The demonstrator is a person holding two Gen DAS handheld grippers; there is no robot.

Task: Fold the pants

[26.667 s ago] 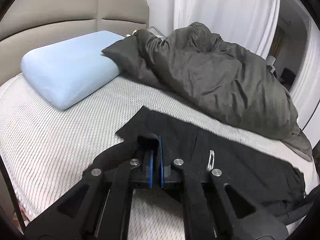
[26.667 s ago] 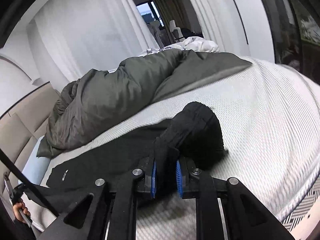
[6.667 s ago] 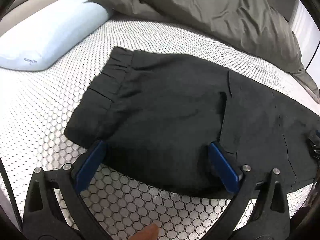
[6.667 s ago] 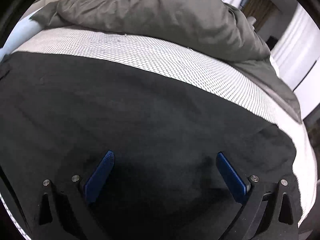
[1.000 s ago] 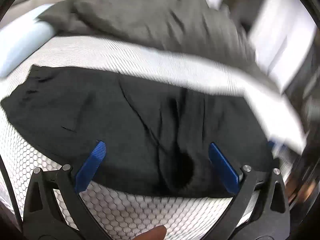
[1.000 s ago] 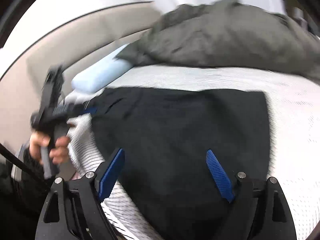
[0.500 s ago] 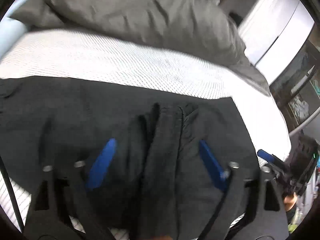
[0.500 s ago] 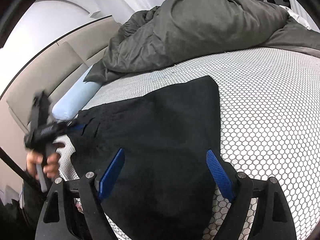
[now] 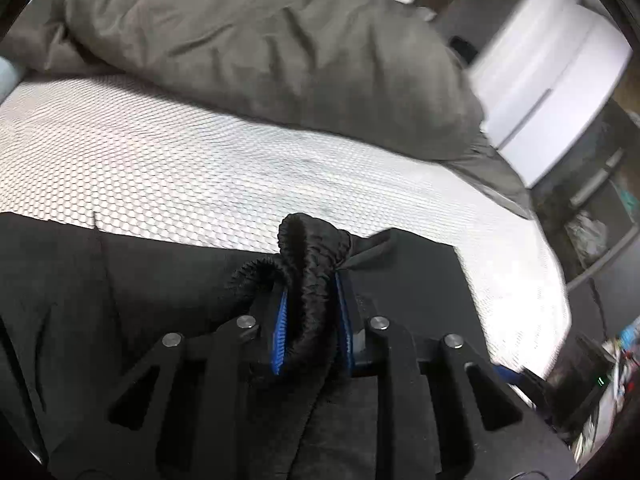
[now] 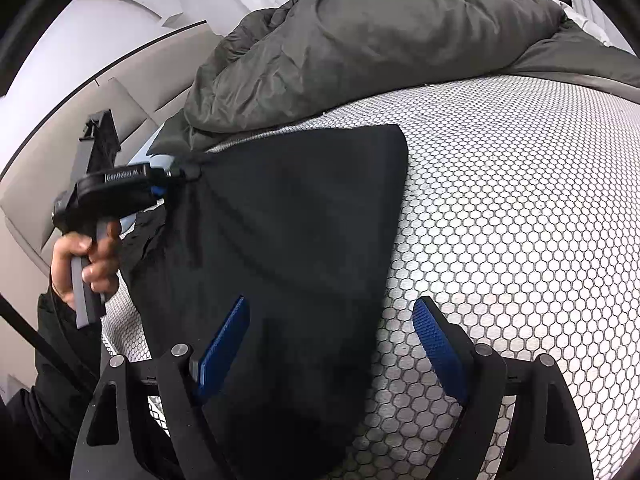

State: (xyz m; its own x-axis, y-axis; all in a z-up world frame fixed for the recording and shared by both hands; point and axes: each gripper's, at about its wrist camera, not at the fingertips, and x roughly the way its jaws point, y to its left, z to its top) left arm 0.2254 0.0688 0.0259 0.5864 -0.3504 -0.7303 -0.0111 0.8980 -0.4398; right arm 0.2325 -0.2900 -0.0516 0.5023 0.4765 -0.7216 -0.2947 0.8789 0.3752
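Black pants (image 9: 120, 280) lie across the white mesh mattress (image 9: 160, 168). My left gripper (image 9: 310, 304) has a bunched ridge of the pants' cloth between its blue pads, and its jaws are closing on it. In the right wrist view the same left gripper (image 10: 176, 176), held by a hand (image 10: 86, 256), pulls a corner of the pants (image 10: 288, 220) up and taut. My right gripper (image 10: 330, 306) stands open low over the pants' near right edge, one finger over cloth, the other over the mattress (image 10: 520, 200).
A crumpled grey duvet (image 9: 260, 40) fills the back of the bed (image 10: 380, 32). A light blue pillow (image 10: 148, 152) lies by the beige headboard (image 10: 48, 184). White cabinets (image 9: 552, 72) and dark shelves stand beyond the bed's right edge.
The left jaws went from wide open to closed around a gathered ridge of the pants, and the cloth now rises with them. The right gripper stayed open and shifted a little.
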